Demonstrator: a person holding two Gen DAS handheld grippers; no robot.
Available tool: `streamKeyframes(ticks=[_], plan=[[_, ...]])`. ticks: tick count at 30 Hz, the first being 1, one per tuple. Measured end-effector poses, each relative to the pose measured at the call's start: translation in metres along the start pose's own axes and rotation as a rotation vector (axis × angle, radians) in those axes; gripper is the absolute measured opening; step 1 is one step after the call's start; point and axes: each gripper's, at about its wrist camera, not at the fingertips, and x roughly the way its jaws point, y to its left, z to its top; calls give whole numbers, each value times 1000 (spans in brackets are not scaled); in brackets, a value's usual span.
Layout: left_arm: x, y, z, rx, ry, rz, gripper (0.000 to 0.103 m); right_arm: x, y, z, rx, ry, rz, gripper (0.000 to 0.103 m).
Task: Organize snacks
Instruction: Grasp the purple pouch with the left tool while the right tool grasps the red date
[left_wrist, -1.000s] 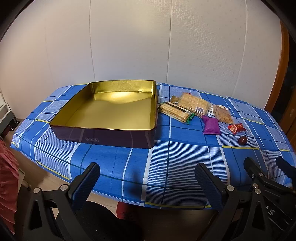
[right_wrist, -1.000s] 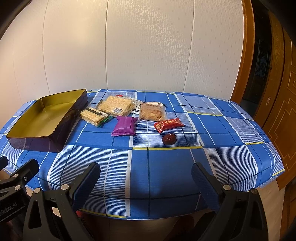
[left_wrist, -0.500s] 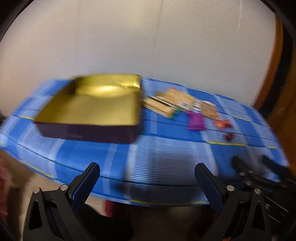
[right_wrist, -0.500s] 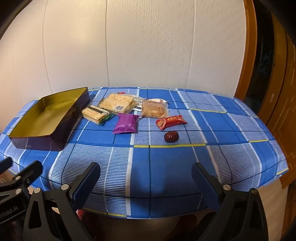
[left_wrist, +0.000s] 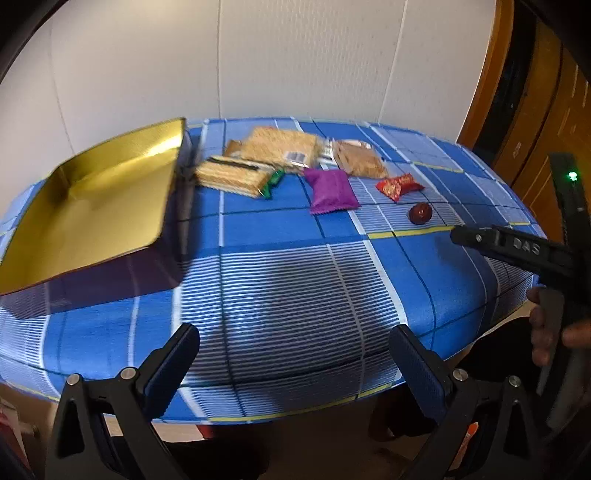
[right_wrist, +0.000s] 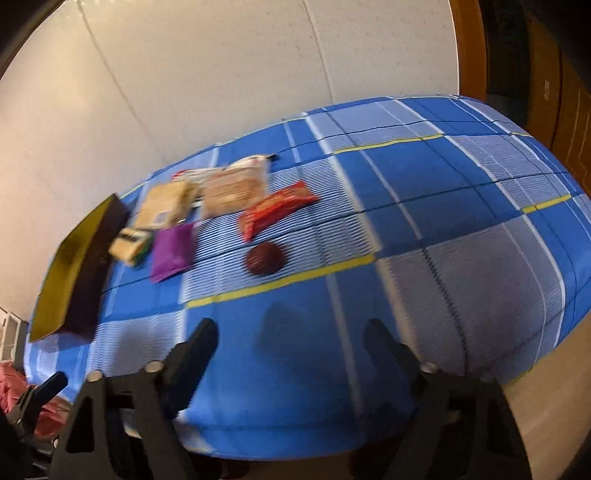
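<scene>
The surface (left_wrist: 280, 273) wears a blue checked cloth with white stripes and thin yellow lines, set against a pale panelled wall (left_wrist: 258, 55); brown wooden panelling (left_wrist: 535, 110) stands at 2 o'clock in the left wrist view.

Going left to right in that view, an open gold-lined tin (left_wrist: 88, 206) with dark purple sides sits at 10 o'clock. Just beside its right wall lies a wafer pack (left_wrist: 232, 177) with a green end, touching a larger cracker pack (left_wrist: 280, 149) behind it that carries a barcode label too small to read. Next come a clear-wrapped biscuit pack (left_wrist: 360, 162), a purple sachet (left_wrist: 332, 192) in front of it, a red candy wrapper (left_wrist: 399, 186) with unreadable print, and a small dark red round snack (left_wrist: 420, 213) at 1 o'clock.

The left gripper (left_wrist: 293, 365) hovers at the near edge with its fingers spread wide and nothing between them; all snacks lie well ahead. The right gripper (right_wrist: 290, 350) also has its fingers apart and empty, with the round snack (right_wrist: 265, 258) straight ahead at 12 o'clock and the red wrapper (right_wrist: 277, 212) beyond it. In the left view the right tool's body shows pale letters that are not clearly readable, and a green light glows above it.
</scene>
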Motion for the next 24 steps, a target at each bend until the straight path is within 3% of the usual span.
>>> streamKeyframes(ticks=[2, 8, 14, 17, 24], plan=[[5, 0, 4, -18, -4, 13, 103, 10, -7, 7, 4, 18, 12, 59], [18, 2, 13, -40, 7, 33, 103, 29, -3, 26, -40, 5, 70, 58], [22, 3, 20, -60, 4, 28, 103, 52, 13, 37, -135, -22, 95, 42], [25, 4, 26, -69, 2, 31, 102, 55, 17, 37, -181, -46, 79, 28], [35, -4, 45, -54, 4, 6, 99, 54, 11, 31, -205, -77, 118, 28]])
